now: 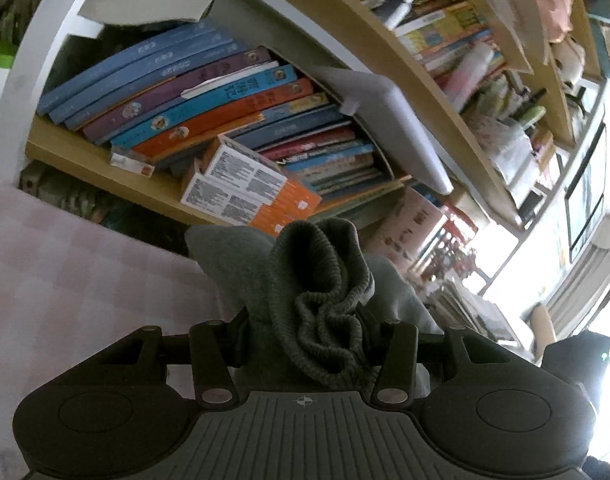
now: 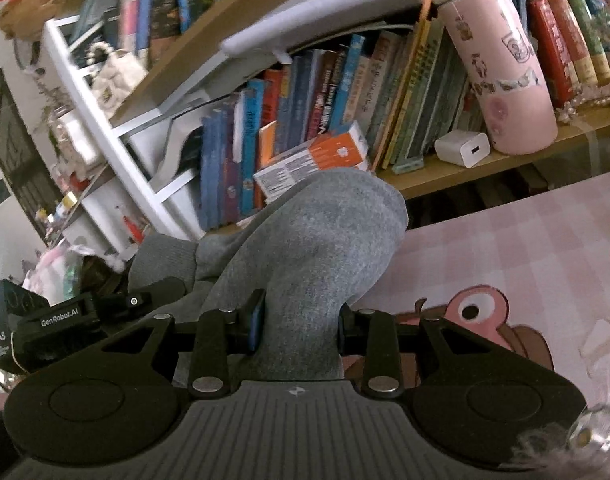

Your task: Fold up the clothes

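Note:
A grey knit garment that looks like a sock is held up between both grippers, above the pink cloth. In the left wrist view its ribbed cuff (image 1: 317,280) is bunched between the jaws, and my left gripper (image 1: 309,320) is shut on it. In the right wrist view the smoother grey part (image 2: 313,240) rises from the jaws, with my right gripper (image 2: 301,320) shut on it. The cloth hides the fingertips in both views. The grey fabric runs left toward the black housing of the other gripper (image 2: 61,324).
A pink checked tablecloth (image 2: 505,240) with a cartoon print covers the table below. Close behind stands a bookshelf (image 1: 225,120) packed with books and orange-and-white boxes (image 1: 245,184). On its shelf are a pink tumbler (image 2: 505,72) and a white charger (image 2: 463,148).

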`<state>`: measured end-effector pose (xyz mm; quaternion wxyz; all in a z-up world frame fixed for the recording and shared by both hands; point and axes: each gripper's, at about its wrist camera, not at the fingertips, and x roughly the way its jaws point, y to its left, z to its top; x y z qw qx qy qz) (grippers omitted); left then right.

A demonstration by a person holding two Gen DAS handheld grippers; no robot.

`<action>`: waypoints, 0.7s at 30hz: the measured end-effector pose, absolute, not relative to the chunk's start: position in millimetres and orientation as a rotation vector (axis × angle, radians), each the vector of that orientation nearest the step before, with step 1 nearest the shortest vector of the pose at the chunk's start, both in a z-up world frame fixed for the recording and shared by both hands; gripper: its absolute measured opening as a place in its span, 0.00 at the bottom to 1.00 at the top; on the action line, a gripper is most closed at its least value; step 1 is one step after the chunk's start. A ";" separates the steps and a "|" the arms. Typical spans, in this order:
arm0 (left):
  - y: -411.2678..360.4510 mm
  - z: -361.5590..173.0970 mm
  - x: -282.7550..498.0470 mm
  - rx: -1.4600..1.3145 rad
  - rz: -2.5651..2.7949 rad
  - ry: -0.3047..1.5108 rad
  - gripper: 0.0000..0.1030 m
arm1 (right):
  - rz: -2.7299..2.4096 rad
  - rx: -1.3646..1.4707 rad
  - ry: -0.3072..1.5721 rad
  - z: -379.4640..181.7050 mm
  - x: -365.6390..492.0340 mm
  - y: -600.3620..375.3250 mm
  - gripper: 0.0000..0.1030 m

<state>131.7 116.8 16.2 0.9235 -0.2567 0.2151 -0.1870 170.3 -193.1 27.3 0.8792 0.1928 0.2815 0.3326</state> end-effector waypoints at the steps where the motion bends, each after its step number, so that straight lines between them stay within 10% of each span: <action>1: 118.1 14.1 138.1 -0.535 -0.384 0.441 0.45 | 0.690 0.409 0.591 25.5 177.0 -192.8 0.29; 17: 137.6 -24.7 210.7 -0.670 -0.357 0.497 0.46 | 0.649 0.564 0.689 -14.1 255.9 -192.4 0.31; 21: 141.3 -31.8 214.1 -0.692 -0.345 0.522 0.53 | 0.621 0.571 0.707 -21.9 259.8 -192.7 0.46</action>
